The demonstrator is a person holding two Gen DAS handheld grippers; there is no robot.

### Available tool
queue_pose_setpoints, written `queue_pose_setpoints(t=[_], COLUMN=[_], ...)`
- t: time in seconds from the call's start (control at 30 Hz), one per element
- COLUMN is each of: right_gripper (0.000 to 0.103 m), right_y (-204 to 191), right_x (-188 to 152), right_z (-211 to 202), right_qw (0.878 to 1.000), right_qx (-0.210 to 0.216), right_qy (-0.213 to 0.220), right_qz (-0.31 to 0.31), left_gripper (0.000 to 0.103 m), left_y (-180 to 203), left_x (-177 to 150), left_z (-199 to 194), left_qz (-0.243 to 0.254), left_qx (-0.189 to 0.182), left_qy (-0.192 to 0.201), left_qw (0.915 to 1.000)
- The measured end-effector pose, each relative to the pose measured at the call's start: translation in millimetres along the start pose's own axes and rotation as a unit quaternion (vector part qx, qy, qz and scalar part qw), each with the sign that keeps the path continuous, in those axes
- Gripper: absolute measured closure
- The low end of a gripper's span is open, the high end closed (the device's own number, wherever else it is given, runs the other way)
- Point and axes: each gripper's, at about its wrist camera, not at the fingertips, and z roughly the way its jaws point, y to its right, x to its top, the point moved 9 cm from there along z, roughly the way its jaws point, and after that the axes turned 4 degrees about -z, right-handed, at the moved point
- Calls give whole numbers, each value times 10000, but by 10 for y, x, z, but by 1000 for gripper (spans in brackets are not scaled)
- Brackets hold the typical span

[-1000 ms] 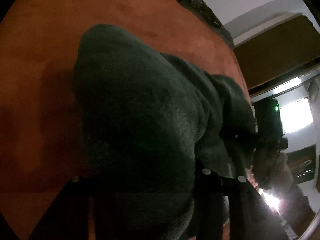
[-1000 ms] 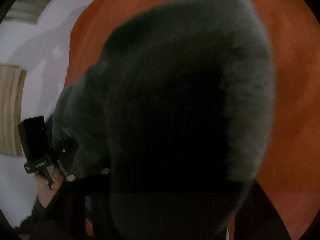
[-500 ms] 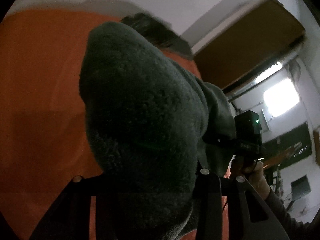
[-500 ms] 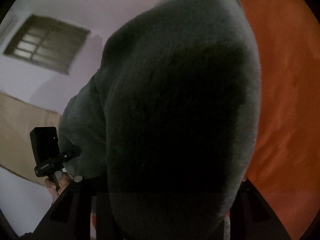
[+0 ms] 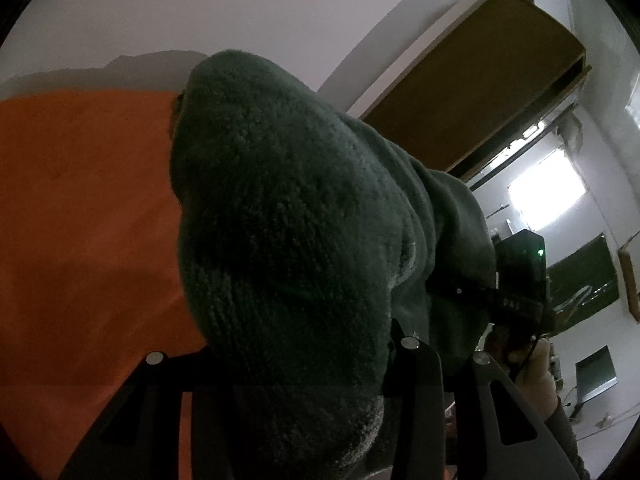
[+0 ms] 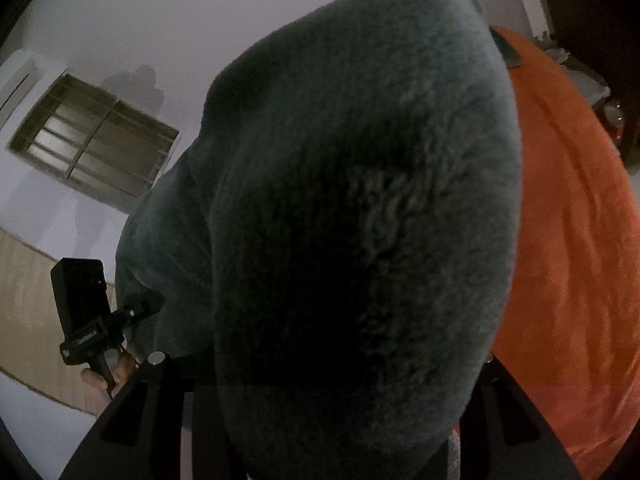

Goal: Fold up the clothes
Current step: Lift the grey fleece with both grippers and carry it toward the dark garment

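From the left wrist, a thick dark-green fleece garment bulges up straight ahead of the left gripper and fills the space between its fingers, which pinch a fold of it. From there the cloth runs off to the right as a sagging band, ending at the right gripper held in the person's hand. The orange surface lies below and to the left.

From the right wrist, the same garment swells directly in front of the right gripper; its fingertips are buried in pile, so it probably pinches the cloth, though the pads are hidden. The fabric trails left toward the left gripper.

The garment's long axis spans gripper to gripper, with each hand at one end, neither nearer; the coming fold likely depends on keeping that held edge straight over the orange surface.
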Motion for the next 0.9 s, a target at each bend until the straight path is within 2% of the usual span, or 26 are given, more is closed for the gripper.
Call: queue_pose_setpoints(t=[0.13,0.3,0.5,0.63,0.8,0.9], right_gripper=[64,64,64,64,64,64], right_y=[119,428,893,1118,1415,1560], right_x=[267,831,1887,2593,3473,3936], right_z=[38,302,723,1077,1504,1813], right_qw=[9999,9992,9976,9967,9965,9963], right_qx=[-15,71,48,-21,-41,-35], right_qy=[-67,-282,-571,-659,-684,-747], right_qz=[125,258,381,469,477,426], left_gripper=[61,61,61,61,61,60], left_y=[-11,-205,-530,-632,-906,-1025], left_x=[203,900,1908,2598,3448,3797], left_z=[194,895,1772,2198,2814,3094], left_qz=[-86,-316,-629,-558,-505,-480], left_qx=[-54,-266,-389,-378,-648,-551], left_qy=[-119,-317,-627,-556,-669,-713], left_qw=[9999,9986,9953,9962,9944,9948])
